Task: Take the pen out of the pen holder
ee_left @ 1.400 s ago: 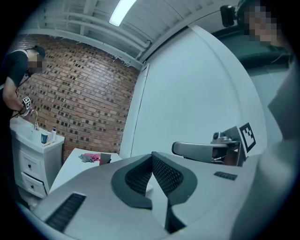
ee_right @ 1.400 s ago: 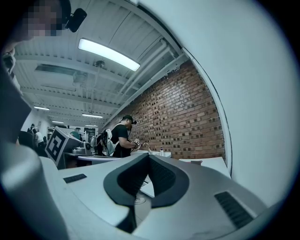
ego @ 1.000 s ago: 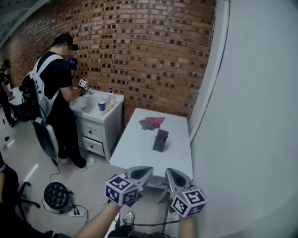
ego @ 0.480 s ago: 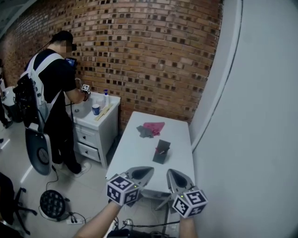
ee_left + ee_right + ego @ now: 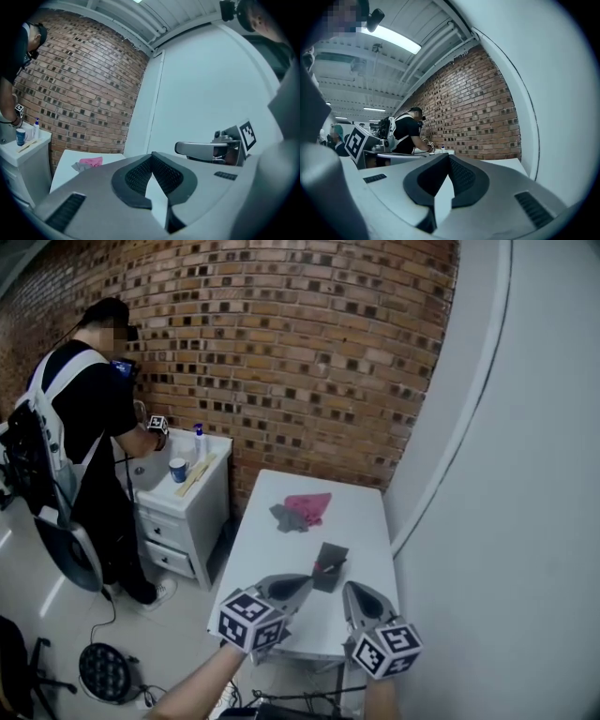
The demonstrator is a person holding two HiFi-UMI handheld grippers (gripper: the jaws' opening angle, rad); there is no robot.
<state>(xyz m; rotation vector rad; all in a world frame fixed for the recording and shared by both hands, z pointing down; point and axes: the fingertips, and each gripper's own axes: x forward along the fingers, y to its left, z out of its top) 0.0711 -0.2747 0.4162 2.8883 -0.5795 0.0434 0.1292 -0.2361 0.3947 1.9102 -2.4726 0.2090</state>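
Note:
A dark pen holder (image 5: 330,568) stands on the white table (image 5: 272,563), with a pen (image 5: 324,567) leaning in it. Both grippers point level at the table's near edge, short of the holder. My left gripper (image 5: 307,581) is shut with nothing in it, its tip just left of the holder. My right gripper (image 5: 352,589) is shut and empty too, just below and right of the holder. In the left gripper view the pads meet at the tip (image 5: 152,154) and hide the holder. In the right gripper view the jaws (image 5: 449,156) are likewise closed.
A pink cloth (image 5: 310,505) and a grey cloth (image 5: 283,517) lie at the table's far end. A person (image 5: 84,418) works at a white sink cabinet (image 5: 183,512) to the left. A white wall (image 5: 506,521) runs close on the right. A round black device (image 5: 105,671) sits on the floor.
Both grippers have moved forward toward the table and now reach its near edge beside the pen holder. Table and holder appear closer. Both stay shut.

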